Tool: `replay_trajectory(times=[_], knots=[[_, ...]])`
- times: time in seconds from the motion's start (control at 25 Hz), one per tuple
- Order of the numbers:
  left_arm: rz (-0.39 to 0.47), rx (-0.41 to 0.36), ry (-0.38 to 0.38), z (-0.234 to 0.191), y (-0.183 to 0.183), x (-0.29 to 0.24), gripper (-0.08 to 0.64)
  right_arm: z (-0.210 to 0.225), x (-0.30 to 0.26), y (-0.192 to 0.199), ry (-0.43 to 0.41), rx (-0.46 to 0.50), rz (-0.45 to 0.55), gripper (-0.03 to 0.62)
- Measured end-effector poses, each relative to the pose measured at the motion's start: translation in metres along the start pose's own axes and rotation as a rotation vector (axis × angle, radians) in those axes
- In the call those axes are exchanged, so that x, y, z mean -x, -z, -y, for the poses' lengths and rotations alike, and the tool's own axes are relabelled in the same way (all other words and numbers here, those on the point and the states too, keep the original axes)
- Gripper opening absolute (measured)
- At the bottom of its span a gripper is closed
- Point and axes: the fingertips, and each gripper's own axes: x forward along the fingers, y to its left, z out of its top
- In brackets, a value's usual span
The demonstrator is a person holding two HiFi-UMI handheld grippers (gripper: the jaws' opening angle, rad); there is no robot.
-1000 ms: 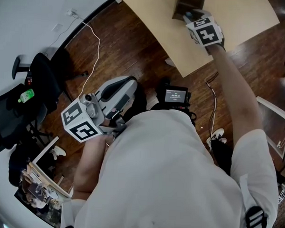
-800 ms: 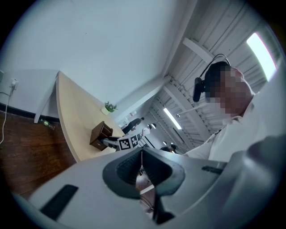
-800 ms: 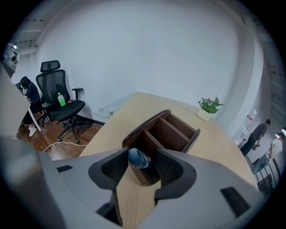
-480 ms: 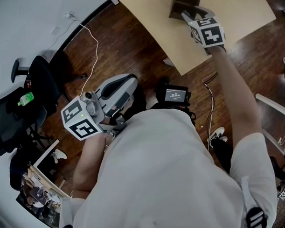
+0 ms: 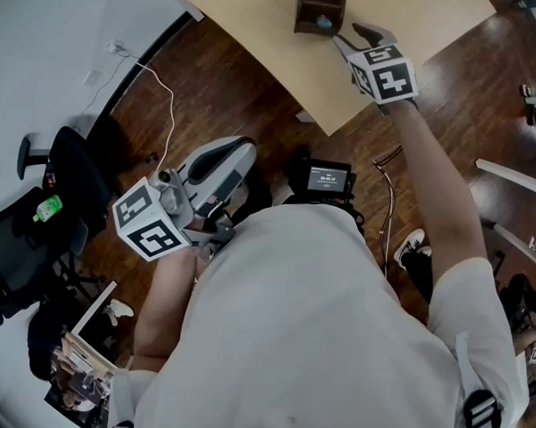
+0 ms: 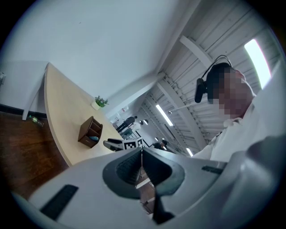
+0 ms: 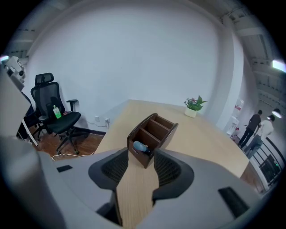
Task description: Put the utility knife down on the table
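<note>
**Clearances.** In the head view the table fills the 12 o'clock sector. Its curved near edge runs from 11 o'clock down to a corner at about 1 o'clock, with dark wood floor below it. A wooden organiser stands on the table at 12 o'clock. In the right gripper view, bare tabletop surrounds the organiser on all visible sides. A potted plant sits near the far edge at 1 o'clock. An office chair stands off the table at 9 o'clock.

**Right gripper.** The right gripper hangs above the table just at 4 o'clock of the organiser, angled downward. Its jaws have just been opening and now stand wide apart. Nothing is between them; only tabletop shows through the gap.

**Left gripper.** The left gripper is held level beside the torso at 9 o'clock, well apart from the table. Its jaws are together with nothing between them.

**Task item.** A blue-ended object sits in the organiser's front compartment. Whether it is the utility knife cannot be told. Its blue end faces the right gripper, toward 6 o'clock. The rest is hidden, so its long axis cannot be fixed.
</note>
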Motion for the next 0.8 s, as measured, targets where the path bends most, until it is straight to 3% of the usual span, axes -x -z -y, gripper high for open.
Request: replay_trajectory(times=[0.32, 0.64, 0.8], knots=[[-0.003, 0.005, 0.028, 0.004, 0.0, 0.001, 0.003, -0.017, 0.034, 0.012, -0.009, -0.065, -0.013, 0.175], [-0.007, 0.001, 0.06, 0.008, 0.001, -0.001, 0.003, -0.041, 0.074, 0.004, -0.016, -0.147, 0.032, 0.003], [-0.009, 0.0, 0.073, 0.009, 0.003, -0.002, 0.003, -0.053, 0.092, 0.0, -0.031, -0.185, 0.057, 0.002]])
